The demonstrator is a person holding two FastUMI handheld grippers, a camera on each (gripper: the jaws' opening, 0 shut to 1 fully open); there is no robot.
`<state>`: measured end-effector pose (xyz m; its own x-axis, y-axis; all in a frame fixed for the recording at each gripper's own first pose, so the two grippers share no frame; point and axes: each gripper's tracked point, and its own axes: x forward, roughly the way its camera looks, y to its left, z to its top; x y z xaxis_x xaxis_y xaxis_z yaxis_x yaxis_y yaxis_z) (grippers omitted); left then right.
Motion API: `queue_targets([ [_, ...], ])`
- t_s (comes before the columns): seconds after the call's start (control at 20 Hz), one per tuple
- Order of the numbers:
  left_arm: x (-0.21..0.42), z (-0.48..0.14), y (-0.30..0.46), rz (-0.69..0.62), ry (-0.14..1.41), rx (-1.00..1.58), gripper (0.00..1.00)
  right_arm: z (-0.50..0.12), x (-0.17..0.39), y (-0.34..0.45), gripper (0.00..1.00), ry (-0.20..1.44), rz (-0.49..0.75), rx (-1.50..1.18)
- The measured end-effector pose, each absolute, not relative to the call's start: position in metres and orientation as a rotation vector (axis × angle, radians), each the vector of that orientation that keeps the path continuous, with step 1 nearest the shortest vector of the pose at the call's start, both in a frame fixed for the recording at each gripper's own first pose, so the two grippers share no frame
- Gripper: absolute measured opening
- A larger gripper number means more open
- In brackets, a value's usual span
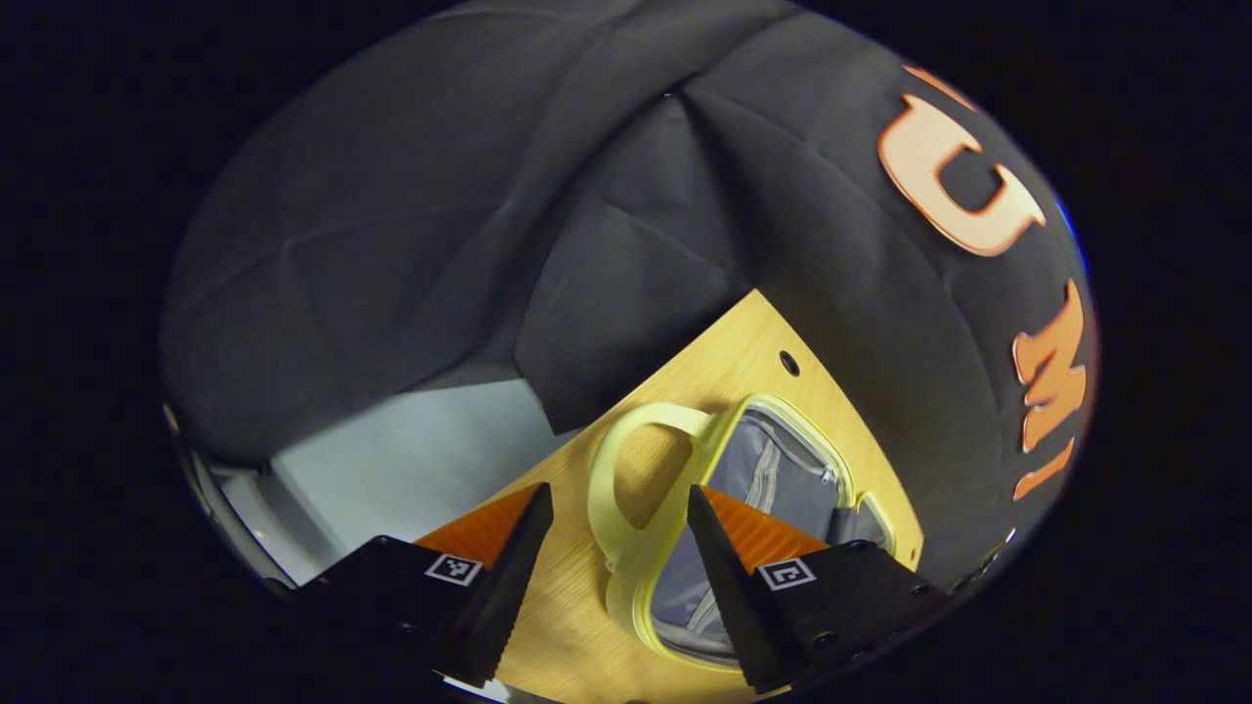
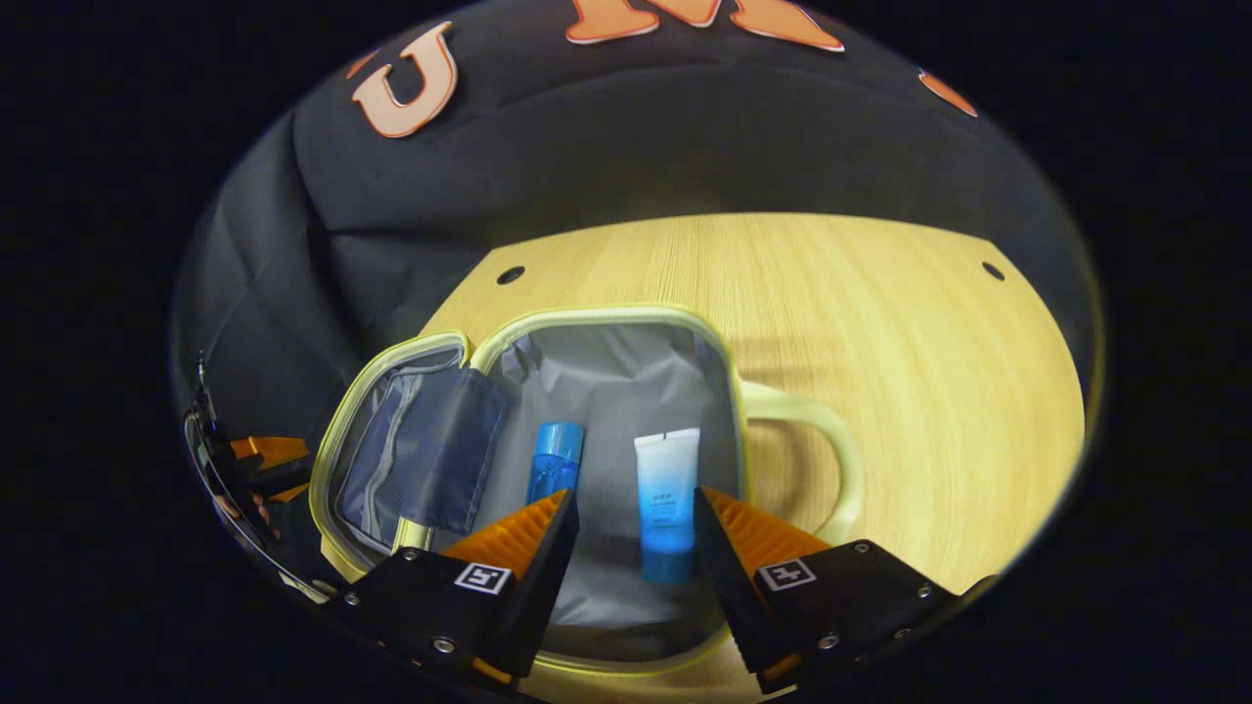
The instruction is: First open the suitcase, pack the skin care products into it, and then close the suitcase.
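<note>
I have the suitcase [image 2: 626,391] lying open on the wooden table [image 2: 880,323], its grey-lined main half facing up and the lid half [image 2: 421,440] folded out to its left. Two skin care products lie inside on the lining: a blue bottle [image 2: 556,460] and, just right of it, a white-and-blue tube [image 2: 667,499]. My right gripper [image 2: 634,528] hangs over the near edge of the case with its fingers spread and holding nothing; the tube lies between the tips in that view, though I can't tell how high above it I am. My left gripper [image 1: 618,523] is also spread and empty, near the pale yellow handle [image 1: 626,469]. Packing looks done to me, so closing is what remains. The risk I see: swinging the lid over could snag on the loose grey pocket flap [image 2: 445,450], or the smooth case could slide on the table if I push without bracing it. The round tube and bottle may roll and catch in the rim. The tabletop is pale wood with small holes [image 2: 510,275], ringed by black cloth.
</note>
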<state>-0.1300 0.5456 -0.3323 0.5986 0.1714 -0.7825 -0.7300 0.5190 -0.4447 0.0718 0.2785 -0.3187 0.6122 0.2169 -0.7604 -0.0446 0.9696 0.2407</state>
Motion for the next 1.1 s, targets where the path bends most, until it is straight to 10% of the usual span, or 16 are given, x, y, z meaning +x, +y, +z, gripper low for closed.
queue_targets([
  [0.3,-0.111,-0.353,0.543,0.557,0.683,-1.117,0.89,-0.276,0.074,0.240,0.85,0.738,0.130,0.126],
  [0.55,-0.105,-0.375,0.551,0.534,0.647,-1.156,0.19,-0.248,0.070,0.202,0.86,0.672,0.089,0.070],
  [0.7,-0.110,-0.349,0.553,0.503,0.625,-1.068,0.06,-0.236,0.069,0.179,0.86,0.644,0.071,0.028],
  [1.1,-0.082,-0.209,0.529,0.339,0.470,-0.898,0.05,-0.203,0.073,0.149,0.86,0.553,0.084,-0.038],
])
